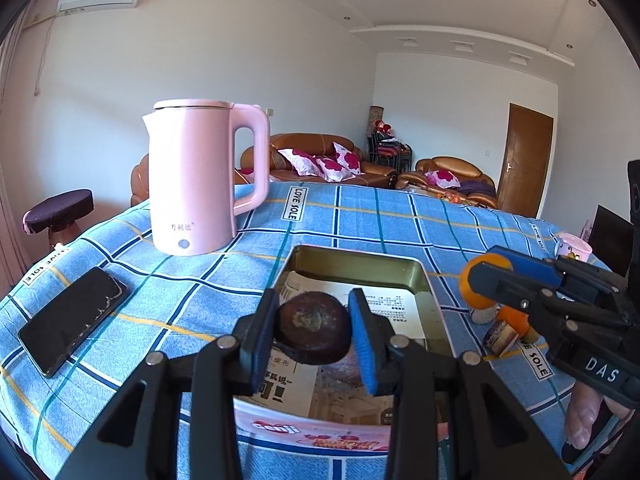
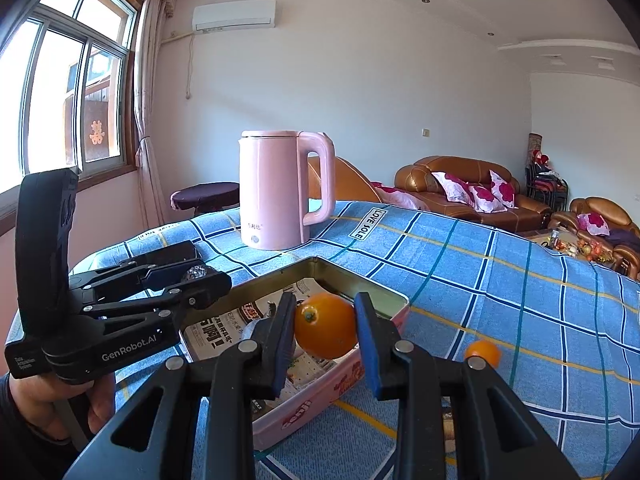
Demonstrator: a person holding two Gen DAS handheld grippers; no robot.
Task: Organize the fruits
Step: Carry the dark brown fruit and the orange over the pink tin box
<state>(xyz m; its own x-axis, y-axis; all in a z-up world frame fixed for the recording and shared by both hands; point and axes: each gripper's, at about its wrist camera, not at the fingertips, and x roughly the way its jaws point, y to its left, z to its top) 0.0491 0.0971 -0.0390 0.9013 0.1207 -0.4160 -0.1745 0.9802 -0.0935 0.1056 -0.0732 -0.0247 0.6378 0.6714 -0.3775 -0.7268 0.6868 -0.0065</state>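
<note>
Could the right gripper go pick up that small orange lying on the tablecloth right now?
Probably not yet. The right gripper is already shut on an orange over the tin. The small orange lies bare on the tablecloth beside it, with nothing blocking the path once the held fruit is dropped.

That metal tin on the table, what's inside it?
Printed newspaper lines the tin; no fruit shows lying in it. The dark fruit and orange, each held in jaws over it, hide part of the floor.

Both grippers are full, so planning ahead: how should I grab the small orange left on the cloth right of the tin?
Take the small orange across its widest middle, coming from above. It is round, sits alone on the flat tablecloth, and the tin stands well to its left, leaving both sides free.
</note>
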